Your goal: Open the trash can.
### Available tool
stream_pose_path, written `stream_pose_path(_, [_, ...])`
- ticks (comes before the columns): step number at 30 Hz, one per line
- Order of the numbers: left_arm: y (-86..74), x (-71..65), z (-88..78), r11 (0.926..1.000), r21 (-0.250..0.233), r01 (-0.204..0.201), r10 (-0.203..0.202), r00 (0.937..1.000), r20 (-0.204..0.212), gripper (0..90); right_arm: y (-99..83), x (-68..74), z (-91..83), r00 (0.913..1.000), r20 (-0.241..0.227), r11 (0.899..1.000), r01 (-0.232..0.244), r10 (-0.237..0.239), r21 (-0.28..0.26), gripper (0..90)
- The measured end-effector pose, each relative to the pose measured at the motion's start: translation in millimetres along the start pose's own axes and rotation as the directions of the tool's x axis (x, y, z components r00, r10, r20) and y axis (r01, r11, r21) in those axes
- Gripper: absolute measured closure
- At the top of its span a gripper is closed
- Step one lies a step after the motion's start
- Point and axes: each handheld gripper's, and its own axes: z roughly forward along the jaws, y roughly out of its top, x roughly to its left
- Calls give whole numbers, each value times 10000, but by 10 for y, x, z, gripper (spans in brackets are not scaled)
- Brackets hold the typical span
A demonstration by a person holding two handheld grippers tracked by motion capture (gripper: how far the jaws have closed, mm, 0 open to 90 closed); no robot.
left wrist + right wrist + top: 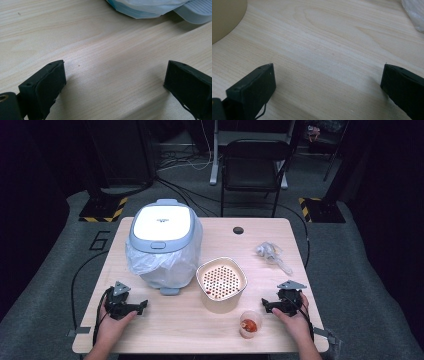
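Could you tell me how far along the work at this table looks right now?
It looks barely begun. Done: nothing visibly. The pale blue lidded bin lined with a clear bag is shut. In hand: nothing; the left gripper and right gripper rest open on the light wooden table. Left: the small clear cup holding something red stands untouched beside the cream perforated strainer basket.

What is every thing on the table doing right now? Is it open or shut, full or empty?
Grey-and-white plastic bin with a clear bag liner: lid shut.
Cream bowl with a perforated strainer insert: upright, almost empty, a few red bits inside.
Small clear plastic cup: upright, something red inside.
Crumpled clear plastic wrap: lying loose.
Left gripper: open, holding nothing.
Right gripper: open, holding nothing.
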Motion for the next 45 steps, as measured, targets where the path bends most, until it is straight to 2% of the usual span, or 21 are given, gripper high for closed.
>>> stream_pose_path(13, [0,-1,0,10000,-6,11,-11,10000,-3,35,0,1,0,10000,0,10000,-7,7,-4,0])
stream_pose_path(15, [5,3,-12,9999,121,-45,44,10000,54,39,0,1,0,10000,6,10000,-22,22,-8,0])
stream_pose_path(16, [-1,-1,-2,10000,-27,-20,20,10000,3,43,0,1,0,10000,1,10000,-10,10,-2,0])
stream_pose_path(18, [-1,-2,-3,10000,-28,-26,26,10000,12,45,0,0,0,10000,-2,10000,5,-5,1,0])
stream_pose_path(24, [-5,0,-23,9999,-109,-35,36,10000,55,96,1,1,0,10000,8,10000,-27,27,-8,0])
stream_pose_path(27, [-6,-7,-46,9997,-247,-39,45,9997,232,191,0,0,0,10000,0,10000,6,-6,2,0])
stream_pose_path(28, [-8,-12,-50,9992,-381,-81,91,9996,257,253,0,-1,0,10000,-1,10000,11,-11,1,0])
stream_pose_path(30, [-5,-30,-75,9992,-374,-151,165,9992,357,410,0,0,0,10000,0,10000,-6,6,-1,0])
stream_pose_path(31, [2,-30,-86,9990,-284,-336,346,9988,339,424,0,-1,0,10000,-2,10000,11,-11,5,0])
stream_pose_path(33, [11,-45,-97,9994,-204,-274,283,9987,414,514,1,1,0,10000,4,10000,-19,19,-4,0])
stream_pose_path(34, [35,-56,-132,9987,5,-515,515,9976,465,548,0,-1,0,10000,-3,10000,11,-11,5,0])
stream_pose_path(36, [62,-85,-156,9981,-116,-608,614,9960,650,654,1,1,0,10000,7,10000,-26,26,-10,0])
stream_pose_path(38, [109,-109,-215,9955,-15,-946,944,9927,757,730,0,0,0,10000,-1,10000,5,-5,-1,0])
stream_pose_path(39, [109,-109,-215,9955,-15,-946,944,9927,757,767,0,0,0,10000,-2,10000,-3,3,1,0])
stream_pose_path(40, [138,-128,-243,9923,-63,-1235,1237,9894,765,816,0,0,0,10000,0,10000,-2,2,-2,0])
stream_pose_path(41, [160,-146,-255,9897,-200,-1420,1431,9866,786,816,0,0,0,10000,0,10000,-2,2,-2,0])
stream_pose_path(42, [204,-184,-289,9862,-255,-1633,1650,9819,935,891,1,2,1,10000,7,10000,-38,38,-15,0])
stream_pose_path(44, [240,-218,-312,9829,-183,-1832,1841,9769,1085,900,0,1,0,10000,6,10000,-19,19,-6,0])
stream_pose_path(45, [240,-218,-312,9829,-183,-1832,1841,9769,1085,900,0,-1,0,10000,-1,10000,8,-8,3,0])
